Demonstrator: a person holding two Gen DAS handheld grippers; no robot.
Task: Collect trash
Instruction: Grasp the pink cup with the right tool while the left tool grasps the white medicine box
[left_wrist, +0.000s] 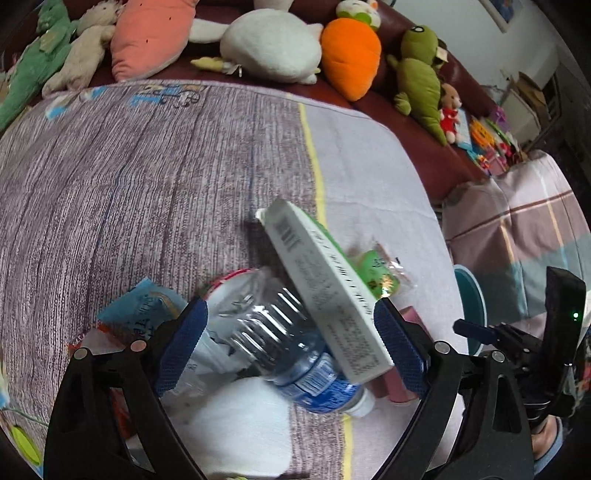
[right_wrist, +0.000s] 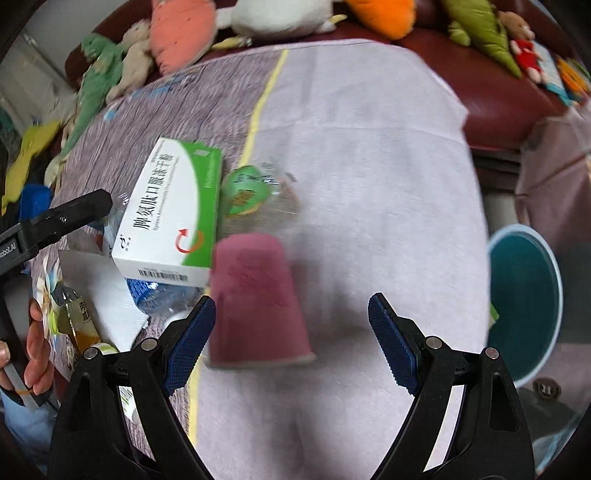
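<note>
A pile of trash lies on the cloth-covered table (left_wrist: 129, 166). A clear plastic bottle (left_wrist: 280, 339) with a blue label lies under a white and green medicine box (left_wrist: 328, 295). My left gripper (left_wrist: 291, 343) is open, its jaws on either side of the bottle and box. A green snack wrapper (left_wrist: 380, 273) lies behind the box. In the right wrist view the box (right_wrist: 170, 218), the wrapper (right_wrist: 247, 192) and an upturned pink paper cup (right_wrist: 258, 299) show. My right gripper (right_wrist: 291, 332) is open just in front of the cup, empty.
A teal bin (right_wrist: 524, 306) stands off the table's right edge. White tissue (left_wrist: 240, 424), a blue packet (left_wrist: 144, 310) and other wrappers lie at the left of the pile. Plush toys (left_wrist: 273, 44) line a dark red sofa (left_wrist: 436, 147) behind the table.
</note>
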